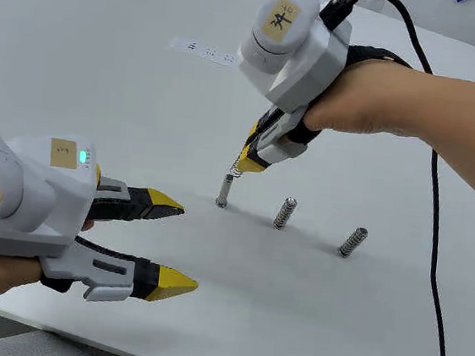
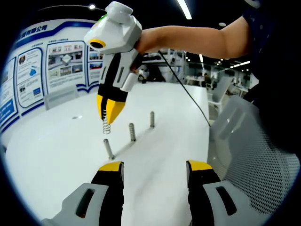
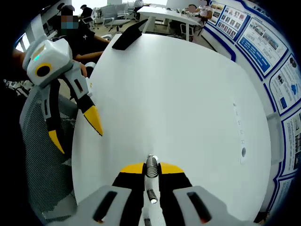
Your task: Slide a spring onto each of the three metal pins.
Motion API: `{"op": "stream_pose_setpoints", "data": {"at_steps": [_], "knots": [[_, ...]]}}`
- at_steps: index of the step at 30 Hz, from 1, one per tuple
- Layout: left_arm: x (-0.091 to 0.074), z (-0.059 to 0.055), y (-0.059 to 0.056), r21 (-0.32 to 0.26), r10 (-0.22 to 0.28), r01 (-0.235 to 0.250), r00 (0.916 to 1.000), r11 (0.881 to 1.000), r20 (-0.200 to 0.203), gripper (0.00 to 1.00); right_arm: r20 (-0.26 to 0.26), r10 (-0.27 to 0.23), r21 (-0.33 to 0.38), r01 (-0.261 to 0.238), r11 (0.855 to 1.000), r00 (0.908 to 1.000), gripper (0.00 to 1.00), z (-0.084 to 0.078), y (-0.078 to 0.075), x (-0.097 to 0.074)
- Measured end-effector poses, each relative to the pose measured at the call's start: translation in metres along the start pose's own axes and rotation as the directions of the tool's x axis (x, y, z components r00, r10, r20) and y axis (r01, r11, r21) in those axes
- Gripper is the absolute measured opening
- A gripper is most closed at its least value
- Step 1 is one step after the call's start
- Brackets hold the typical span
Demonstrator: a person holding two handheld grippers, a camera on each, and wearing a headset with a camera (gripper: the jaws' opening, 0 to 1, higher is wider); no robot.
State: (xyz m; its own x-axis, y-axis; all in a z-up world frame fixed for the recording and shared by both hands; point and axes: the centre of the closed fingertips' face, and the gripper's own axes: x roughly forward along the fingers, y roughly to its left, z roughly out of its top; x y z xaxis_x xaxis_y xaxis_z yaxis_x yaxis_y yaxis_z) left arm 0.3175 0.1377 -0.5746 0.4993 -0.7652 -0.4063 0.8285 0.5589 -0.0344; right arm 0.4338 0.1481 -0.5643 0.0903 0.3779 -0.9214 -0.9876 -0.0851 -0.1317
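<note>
Grips the right gripper [image 1: 240,166] from above with the wrist bent, forearm coming in from the right, and points it steeply down at the white table [image 1: 102,87], with the jaws pressed on the top of a spring [image 1: 235,171] hanging just above the bare pin [image 1: 223,191], the leftmost of 3 in the row. Holds the left gripper [image 1: 183,249] low at the near left, almost level and aimed toward the row, with jaws spread wide and nothing between them. Shows the middle pin [image 1: 284,213] and the right pin [image 1: 352,241] standing upright, each with a spring already around it.
</note>
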Motion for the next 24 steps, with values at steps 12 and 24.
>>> {"op": "stream_pose_setpoints", "data": {"at_steps": [12,24], "knots": [[0.001,0.002,-0.002,-0.009,-0.001,0.001,1.0000,1.000,0.007,0.58,-0.042,0.025,0.006,-0.024,1.000,0.9988,0.12,-0.006,-0.005,0.016],[-0.001,-0.002,-0.001,-0.014,0.004,-0.004,1.0000,1.000,0.002,0.57,-0.070,0.045,0.017,-0.044,0.999,0.9966,0.12,-0.008,0.000,0.030]]}}
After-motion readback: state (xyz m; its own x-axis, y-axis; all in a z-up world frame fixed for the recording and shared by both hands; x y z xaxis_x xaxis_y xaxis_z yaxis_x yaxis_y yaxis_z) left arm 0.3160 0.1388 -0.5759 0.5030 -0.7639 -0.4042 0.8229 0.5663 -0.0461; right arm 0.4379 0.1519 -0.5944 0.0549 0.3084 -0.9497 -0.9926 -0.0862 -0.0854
